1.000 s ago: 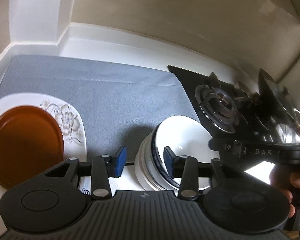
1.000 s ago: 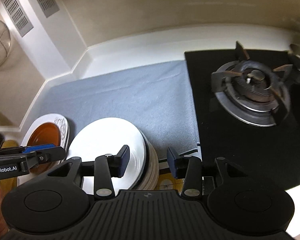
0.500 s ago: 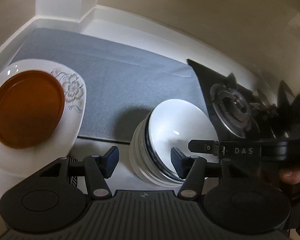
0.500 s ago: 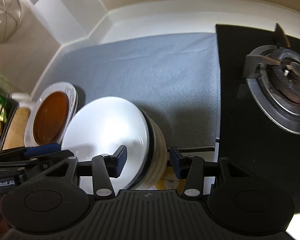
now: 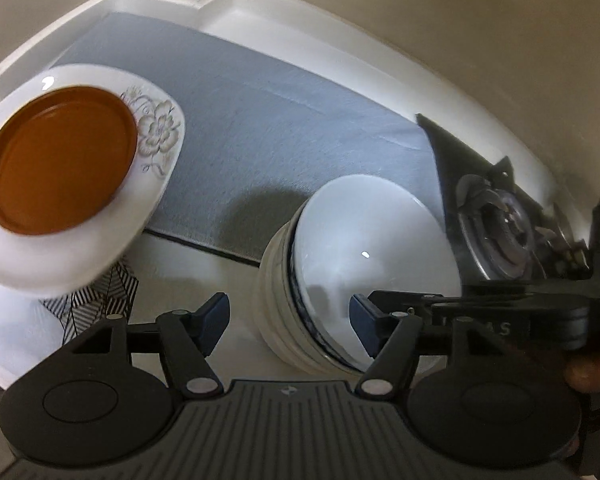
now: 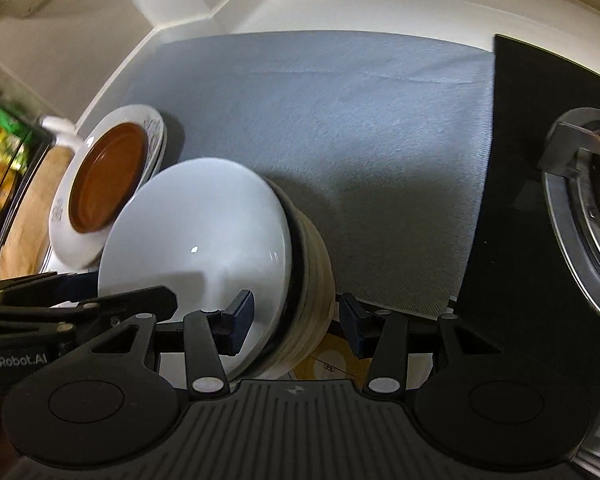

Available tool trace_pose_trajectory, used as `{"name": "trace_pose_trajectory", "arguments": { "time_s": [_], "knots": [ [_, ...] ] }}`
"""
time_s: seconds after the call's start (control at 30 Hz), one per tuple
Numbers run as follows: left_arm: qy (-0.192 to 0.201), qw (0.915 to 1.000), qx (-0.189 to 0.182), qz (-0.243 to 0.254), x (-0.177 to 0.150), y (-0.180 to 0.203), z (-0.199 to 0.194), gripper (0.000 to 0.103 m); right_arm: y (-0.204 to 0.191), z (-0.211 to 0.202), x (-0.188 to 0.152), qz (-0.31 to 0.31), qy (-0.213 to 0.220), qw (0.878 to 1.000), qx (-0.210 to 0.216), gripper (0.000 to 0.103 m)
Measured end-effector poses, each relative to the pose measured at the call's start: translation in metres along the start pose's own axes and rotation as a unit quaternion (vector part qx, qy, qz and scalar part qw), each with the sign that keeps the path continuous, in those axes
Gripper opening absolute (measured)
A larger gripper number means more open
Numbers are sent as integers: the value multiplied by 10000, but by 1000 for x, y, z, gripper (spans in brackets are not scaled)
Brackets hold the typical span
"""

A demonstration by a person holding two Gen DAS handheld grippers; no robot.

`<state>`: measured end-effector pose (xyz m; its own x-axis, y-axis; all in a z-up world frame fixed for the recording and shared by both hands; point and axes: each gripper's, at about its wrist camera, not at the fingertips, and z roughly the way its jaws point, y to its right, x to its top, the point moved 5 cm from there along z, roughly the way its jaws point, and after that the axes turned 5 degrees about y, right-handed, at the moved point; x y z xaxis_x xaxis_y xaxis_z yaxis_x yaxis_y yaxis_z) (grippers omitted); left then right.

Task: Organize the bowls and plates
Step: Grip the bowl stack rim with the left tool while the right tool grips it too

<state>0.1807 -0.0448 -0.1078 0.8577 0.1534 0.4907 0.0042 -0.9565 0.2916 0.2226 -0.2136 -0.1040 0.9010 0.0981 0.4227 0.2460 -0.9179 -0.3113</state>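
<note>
A stack of white bowls (image 5: 364,248) stands at the front edge of a grey mat (image 5: 284,120); it also shows in the right wrist view (image 6: 204,236). My left gripper (image 5: 286,318) is open, its jaws straddling the stack's near left rim. My right gripper (image 6: 296,320) is open, its jaws straddling the stack's near right rim. An orange plate (image 5: 60,160) lies on a white floral plate (image 5: 156,136) to the left; both also show in the right wrist view, the orange one (image 6: 108,180) on the floral one (image 6: 156,136).
A black gas hob (image 6: 540,200) with a burner (image 5: 500,232) lies to the right of the mat. A white wall and ledge (image 6: 340,4) run behind. Colourful packets (image 6: 0,148) sit at the far left. A patterned paper (image 5: 96,300) lies under the floral plate.
Both grippers have moved down and in toward the bowl stack, and each now straddles its rim. The plates and bowls have stayed in place.
</note>
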Motion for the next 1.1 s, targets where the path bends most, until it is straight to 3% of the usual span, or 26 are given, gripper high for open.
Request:
{"name": "trace_pose_trajectory", "arguments": {
  "time_s": [0.5,0.6,0.73,1.1],
  "knots": [
    [28,9992,41,-407,-3,-2,12,69,0,7,5,-23,-112,9996,266,54],
    [-1,9991,-22,-433,-6,-3,14,65,1,6,6,-82,-93,9995,302,54],
    [-71,9986,-149,-498,-10,-3,18,51,3,5,4,-35,-60,9994,342,54],
    [4,9987,-188,-481,-13,-2,17,51,4,4,3,-75,-23,9992,399,53]
  ]
}}
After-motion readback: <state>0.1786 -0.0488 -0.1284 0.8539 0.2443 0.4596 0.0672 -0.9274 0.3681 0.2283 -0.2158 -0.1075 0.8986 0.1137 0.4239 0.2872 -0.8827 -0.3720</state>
